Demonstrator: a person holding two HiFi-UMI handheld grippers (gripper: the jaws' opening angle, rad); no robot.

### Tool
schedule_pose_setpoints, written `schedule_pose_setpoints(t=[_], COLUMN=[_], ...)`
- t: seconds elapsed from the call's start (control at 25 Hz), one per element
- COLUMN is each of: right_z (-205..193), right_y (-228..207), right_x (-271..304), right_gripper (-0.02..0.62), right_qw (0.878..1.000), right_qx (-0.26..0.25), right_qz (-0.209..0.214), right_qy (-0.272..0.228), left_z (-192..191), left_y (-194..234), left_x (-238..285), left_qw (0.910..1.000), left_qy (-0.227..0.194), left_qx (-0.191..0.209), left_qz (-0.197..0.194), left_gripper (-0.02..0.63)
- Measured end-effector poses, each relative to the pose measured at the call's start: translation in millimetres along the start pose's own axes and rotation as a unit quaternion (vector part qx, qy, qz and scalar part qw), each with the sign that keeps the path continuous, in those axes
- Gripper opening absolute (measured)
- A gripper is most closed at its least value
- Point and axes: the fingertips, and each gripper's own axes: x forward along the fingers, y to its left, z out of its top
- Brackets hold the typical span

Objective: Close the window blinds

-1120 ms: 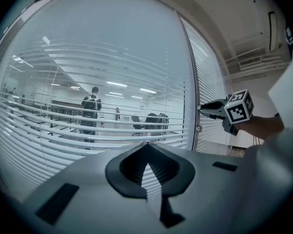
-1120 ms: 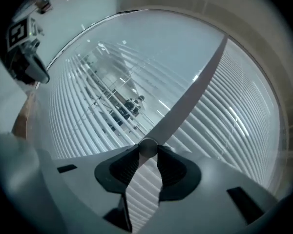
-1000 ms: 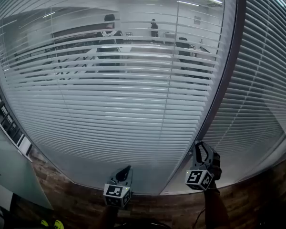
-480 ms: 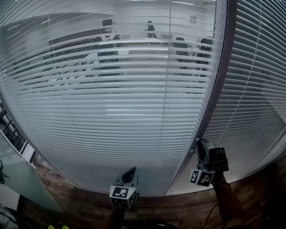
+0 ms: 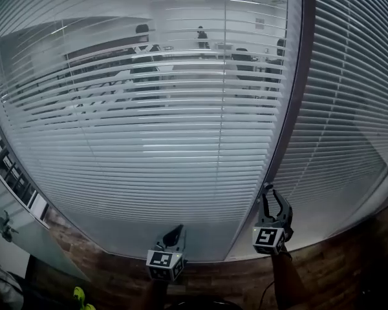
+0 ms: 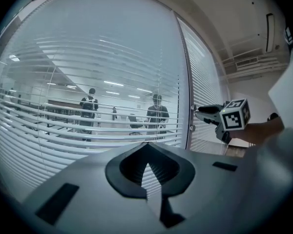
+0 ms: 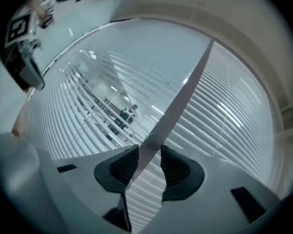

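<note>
Blinds [image 5: 149,141] filling left and centre of frame, slats tilted open, room beyond showing through. Left gripper [image 5: 176,228] at lower centre, jaws together, empty. Right gripper [image 5: 275,196] at lower right, pinched by its tips on small round knob [image 7: 154,140] on frame post [image 5: 291,108]. Likely slip off knob mid-twist from shallow hold, leaving slats part-open; possible strain from forcing past the stop.

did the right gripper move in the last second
Yes: the right gripper rolled in place, both tongs now showing, and stays at the foot of the frame post, at its knob.
</note>
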Motion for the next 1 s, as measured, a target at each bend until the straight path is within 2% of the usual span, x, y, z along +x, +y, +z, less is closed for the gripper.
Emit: schedule_pose_setpoints(t=[0.08, 0.16, 0.44, 0.56, 0.76, 0.84, 1.0], right_z=[2.8, 3.9, 0.1, -2.1, -1.2, 3.3, 8.7], right_y=[-7.8, -14.5, -17.4, -17.8, -15.9, -15.7, -14.1], right_x=[4.6, 9.5, 17.6, 19.9, 20.5, 18.3, 17.4], right_gripper=[0.124, 0.124, 0.124, 0.123, 0.123, 0.123, 0.123], right_qw=[0.996, 0.988, 0.970, 0.971, 0.976, 0.983, 0.997], right_qx=[0.090, 0.152, 0.241, 0.238, 0.217, 0.184, 0.082], right_qz=[-0.005, -0.009, -0.001, -0.001, 0.006, 0.010, 0.002], right_qy=[-0.005, -0.004, 0.003, -0.008, -0.009, -0.002, 0.009], left_z=[-1.2, -0.7, -7.9, -7.2, -7.8, -8.2, -7.9], left_y=[-0.5, 0.6, -5.0, -6.5, -4.5, -5.6, -5.3], left_x=[1.4, 1.4, 3.4, 4.4, -0.2, -0.7, 0.8], left_qw=[1.0000, 1.0000, 1.0000, 0.9999, 0.9999, 0.9999, 0.9999], left_qy=[-0.002, -0.001, 0.004, -0.002, 0.007, 0.006, 0.000], left_qx=[0.004, 0.004, -0.003, 0.000, -0.012, -0.011, -0.006], left_qz=[-0.005, -0.001, -0.006, -0.014, -0.001, -0.004, -0.010], left_gripper=[0.000, 0.000, 0.000, 0.000, 0.000, 0.000, 0.000])
